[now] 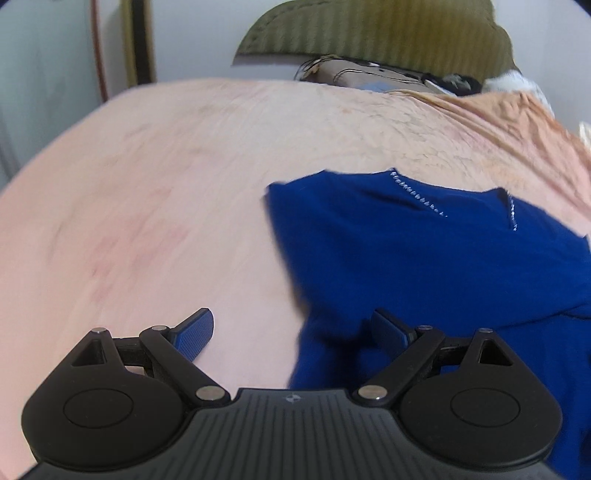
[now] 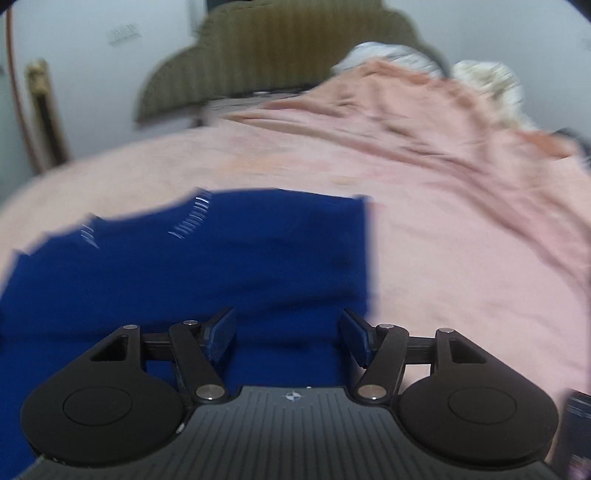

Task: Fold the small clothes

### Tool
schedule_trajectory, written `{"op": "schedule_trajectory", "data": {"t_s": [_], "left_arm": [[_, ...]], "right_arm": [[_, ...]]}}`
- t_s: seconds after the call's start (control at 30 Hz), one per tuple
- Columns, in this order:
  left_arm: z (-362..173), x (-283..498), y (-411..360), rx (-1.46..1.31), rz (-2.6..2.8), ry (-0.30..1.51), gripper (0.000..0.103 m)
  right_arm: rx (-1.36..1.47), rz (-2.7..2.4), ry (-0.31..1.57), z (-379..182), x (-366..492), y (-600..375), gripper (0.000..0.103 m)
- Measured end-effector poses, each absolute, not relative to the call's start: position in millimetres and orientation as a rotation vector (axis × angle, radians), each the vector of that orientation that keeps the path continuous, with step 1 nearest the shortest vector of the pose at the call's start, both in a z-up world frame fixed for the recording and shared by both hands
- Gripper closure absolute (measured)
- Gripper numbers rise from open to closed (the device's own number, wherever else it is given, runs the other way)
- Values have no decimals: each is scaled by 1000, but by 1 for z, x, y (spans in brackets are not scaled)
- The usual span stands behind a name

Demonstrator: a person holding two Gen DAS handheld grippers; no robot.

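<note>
A deep blue knit garment (image 1: 424, 266) with a V-shaped neckline edged in a row of small silvery beads lay spread on the pink bedspread. In the left wrist view it filled the area from 3 to 5 o'clock, neckline toward 1 o'clock. In the right wrist view the garment (image 2: 207, 266) lay from 9 to 6 o'clock, blurred, its straight right edge running toward 6 o'clock.

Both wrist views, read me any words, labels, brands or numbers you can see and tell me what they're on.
No readable text in either view.
Left gripper body: a small embossed emblem, no letters.
Right gripper body: the same emblem, no letters.
Wall plate: markings too blurred to read.
Box by the headboard: a blue patch, too small to read.
</note>
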State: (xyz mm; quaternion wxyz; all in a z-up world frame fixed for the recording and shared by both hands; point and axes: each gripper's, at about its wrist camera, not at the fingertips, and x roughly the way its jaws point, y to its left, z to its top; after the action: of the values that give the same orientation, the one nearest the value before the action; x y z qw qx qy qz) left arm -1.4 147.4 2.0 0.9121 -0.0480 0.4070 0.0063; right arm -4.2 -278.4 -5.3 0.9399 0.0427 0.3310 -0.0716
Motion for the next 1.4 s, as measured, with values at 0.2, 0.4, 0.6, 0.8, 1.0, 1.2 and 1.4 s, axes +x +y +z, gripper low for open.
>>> {"op": "schedule_trajectory", "data": {"t_s": [0.2,0.4,0.6,0.8,1.0,1.2,1.4], "left_arm": [[3,-48,159,-88,74,738,10],[-11,-66,129,-43,-26,773,10],[-9,-79,99,142,18,730,10],[-14,-85,110,119,49,765,10],[-5,-101,121,156,16,767,10],[-2,-103,145,19,-64,832,10],[-14,-100,153,-62,-91,902,10]], "right_arm": [[74,-199,522,3,-67,-283,30],[67,-77,544,-16,-93,-264,30],[-42,-128,491,-21,-104,-248,30],[-304,-193,525,-9,-113,-248,26],[-237,-163,589,-11,-117,-260,26],[36,-84,643,0,-130,-285,28],[78,-72,693,-13,-141,-288,31]]}}
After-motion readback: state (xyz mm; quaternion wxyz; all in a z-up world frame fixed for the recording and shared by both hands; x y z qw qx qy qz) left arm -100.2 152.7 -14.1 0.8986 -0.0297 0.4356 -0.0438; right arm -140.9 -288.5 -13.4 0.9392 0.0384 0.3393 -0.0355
